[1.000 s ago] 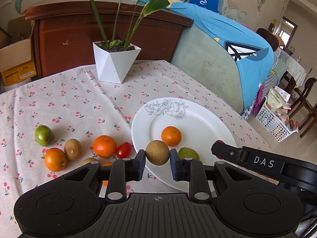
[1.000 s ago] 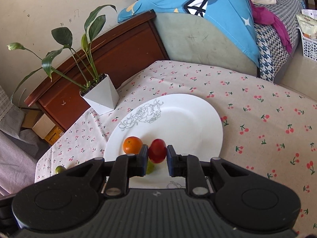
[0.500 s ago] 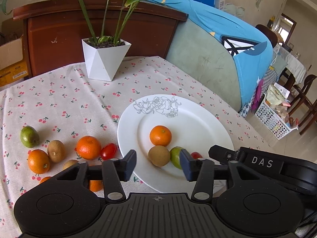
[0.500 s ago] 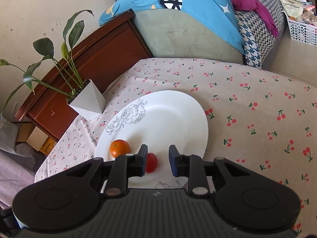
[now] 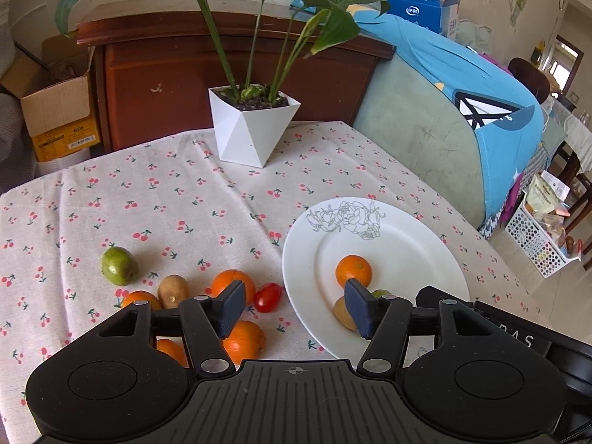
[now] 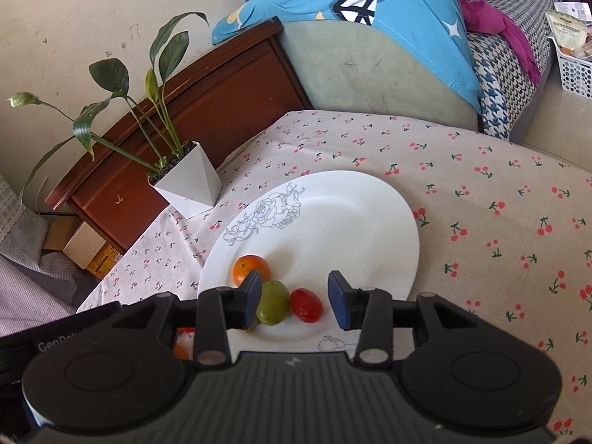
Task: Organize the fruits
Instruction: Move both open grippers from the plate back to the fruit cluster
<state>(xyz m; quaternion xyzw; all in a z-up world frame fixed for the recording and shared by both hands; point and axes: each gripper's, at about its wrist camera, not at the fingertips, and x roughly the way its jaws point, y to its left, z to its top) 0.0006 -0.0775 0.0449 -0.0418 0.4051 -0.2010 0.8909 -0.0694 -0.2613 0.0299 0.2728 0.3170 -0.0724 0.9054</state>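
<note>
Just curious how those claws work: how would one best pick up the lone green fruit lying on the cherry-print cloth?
Probably from above, pads across the narrower middle of the green fruit. It lies apart from the others, so both sides are free.

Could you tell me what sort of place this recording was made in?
Most likely a lived-in home, a living or dining room: a table under a cherry-print tablecloth, a sofa draped with a blue cover, and a potted plant before a wooden cabinet.

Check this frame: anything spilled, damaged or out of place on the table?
Nothing spilled or damaged. The plate holds an orange, green fruit, tomato and kiwi. Loose fruit lies on the cloth, unsorted rather than odd. The pot stands upright.
</note>
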